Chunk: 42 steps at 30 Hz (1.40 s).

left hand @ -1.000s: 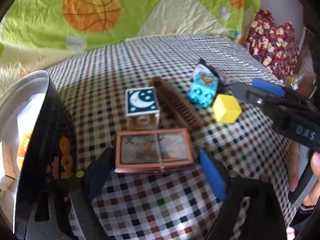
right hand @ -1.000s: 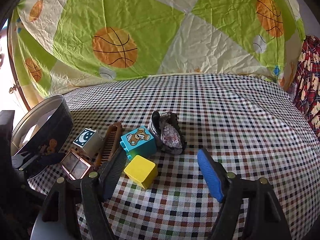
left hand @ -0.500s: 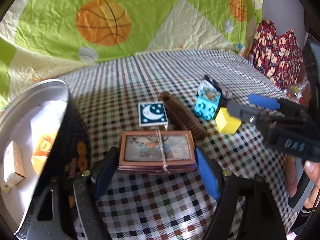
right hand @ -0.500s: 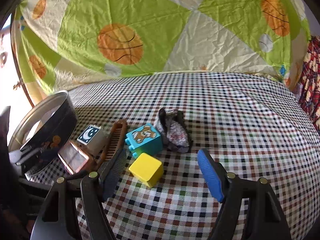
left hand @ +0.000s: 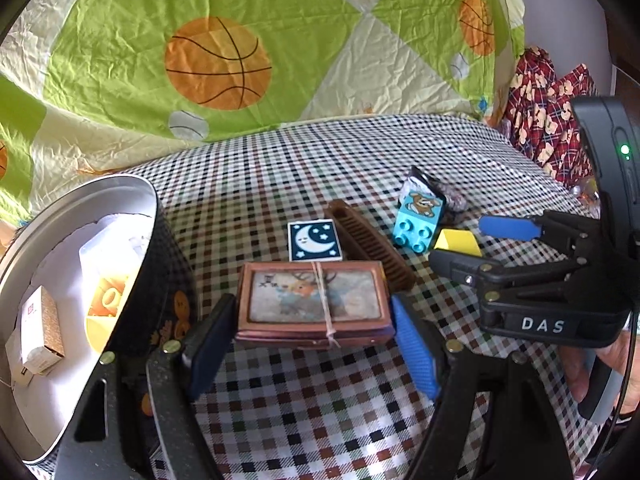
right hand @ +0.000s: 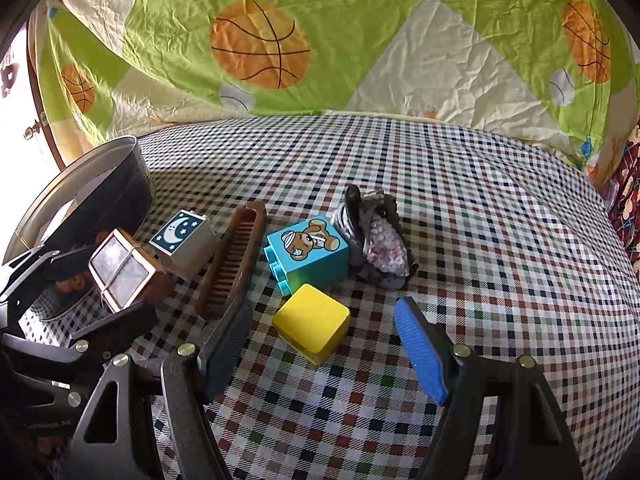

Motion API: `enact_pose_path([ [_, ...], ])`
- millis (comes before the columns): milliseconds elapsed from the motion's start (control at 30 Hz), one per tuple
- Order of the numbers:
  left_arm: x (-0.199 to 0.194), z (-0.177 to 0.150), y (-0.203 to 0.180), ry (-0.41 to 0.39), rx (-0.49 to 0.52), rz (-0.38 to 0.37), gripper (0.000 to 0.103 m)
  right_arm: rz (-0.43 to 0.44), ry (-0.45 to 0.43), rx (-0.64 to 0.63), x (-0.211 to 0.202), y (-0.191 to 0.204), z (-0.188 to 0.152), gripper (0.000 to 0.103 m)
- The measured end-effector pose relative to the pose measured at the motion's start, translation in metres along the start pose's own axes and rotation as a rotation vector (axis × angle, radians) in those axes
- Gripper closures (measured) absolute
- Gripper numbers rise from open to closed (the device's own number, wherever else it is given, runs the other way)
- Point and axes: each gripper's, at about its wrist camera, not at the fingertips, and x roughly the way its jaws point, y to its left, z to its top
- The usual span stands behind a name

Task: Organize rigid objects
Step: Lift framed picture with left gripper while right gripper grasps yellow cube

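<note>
Centre frame: the brown rectangular picture tin (left hand: 314, 307) is clamped by the left gripper (left hand: 312, 344); the right gripper (right hand: 324, 340) is held open around the yellow plastic cube (right hand: 312, 322).

White letters "DAS" stand on the black body of the right hand-held gripper (left hand: 472, 240), beside the yellow block (left hand: 456, 240).

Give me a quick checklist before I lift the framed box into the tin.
1. Left gripper grip: jaws have just been closing, brown framed box between them, pads on both ends: ok.
2. Round tin open, room inside: ok.
3. Box free of moon block: cannot tell, they overlap in view.
4. Right gripper out of the path: ok, open around yellow block, not touching.
5. Comb clear of right jaws: cannot tell.
</note>
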Motion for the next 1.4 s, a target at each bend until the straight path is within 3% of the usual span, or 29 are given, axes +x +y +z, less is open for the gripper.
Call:
enact_pose_path([
  [100, 0.0, 0.0, 0.0, -0.002, 0.001, 0.0, 0.026, -0.001, 0.015, -0.014, 0.003, 0.004, 0.0, 0.028],
  [267, -0.002, -0.001, 0.001, -0.011, -0.002, -0.002, 0.026, 0.006, 0.038, -0.028, 0.01, 0.008, 0.002, 0.051],
  [300, -0.004, -0.001, 0.001, -0.015, -0.003, -0.003, 0.026, 0.012, 0.042, -0.026, 0.01, 0.008, 0.002, 0.06],
  [333, -0.005, -0.001, 0.001, -0.02, -0.005, -0.002, 0.026, 0.018, 0.042, -0.024, 0.011, 0.008, 0.002, 0.061],
  [1400, -0.031, -0.008, 0.005, -0.158, -0.045, 0.059, 0.026, -0.04, -0.177, -0.05, -0.035, 0.012, 0.001, 0.062],
])
